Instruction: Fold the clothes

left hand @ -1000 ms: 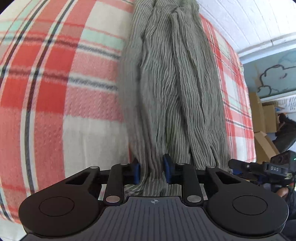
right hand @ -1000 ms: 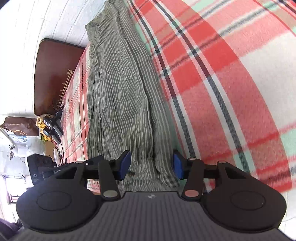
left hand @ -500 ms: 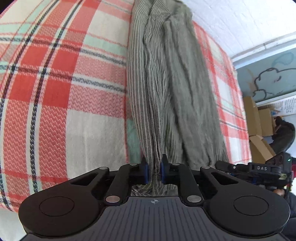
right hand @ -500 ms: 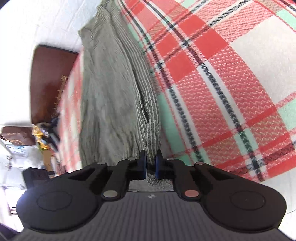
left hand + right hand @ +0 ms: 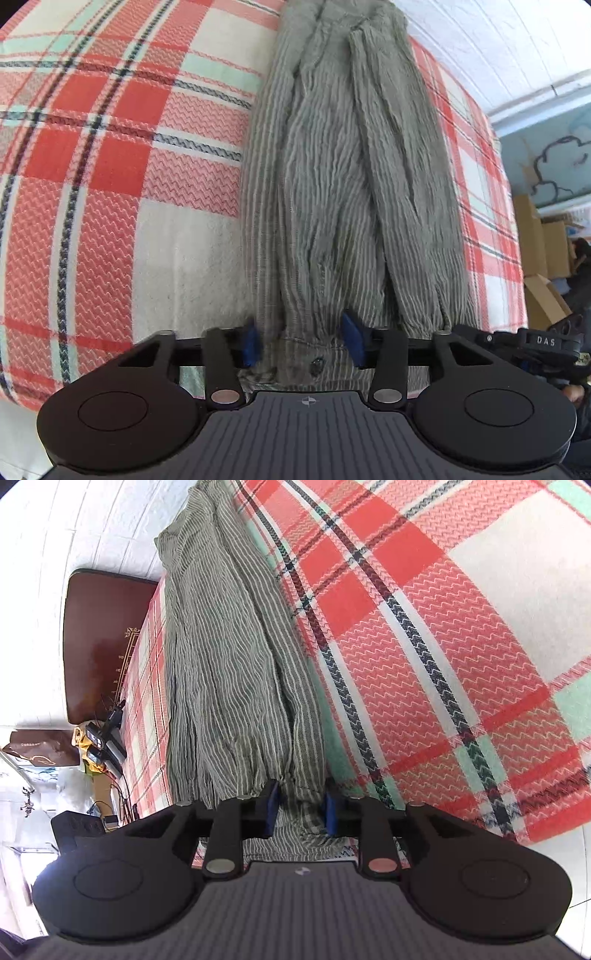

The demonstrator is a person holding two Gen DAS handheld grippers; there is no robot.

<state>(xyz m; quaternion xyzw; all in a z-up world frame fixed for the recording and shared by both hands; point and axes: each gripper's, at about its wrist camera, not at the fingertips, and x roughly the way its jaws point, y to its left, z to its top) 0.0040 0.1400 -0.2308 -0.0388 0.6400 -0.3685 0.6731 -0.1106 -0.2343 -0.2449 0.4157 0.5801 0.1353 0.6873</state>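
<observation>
Two grippers sit at the near hem of the striped garment (image 5: pixel 343 177). Left gripper (image 5: pixel 301 345) and right gripper (image 5: pixel 300 808) both stand released, jaws spread astride the cloth. The garment lies gathered into a narrow, wrinkled strip on the plaid bed cover (image 5: pixel 110 166); crosswise folds remain. Its long axis runs from the bed's near edge toward the wall.

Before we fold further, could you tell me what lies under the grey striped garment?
The grey striped garment lies on a red, white and mint plaid blanket, which shows along both its sides. Whatever is directly beneath the cloth is covered.
</observation>
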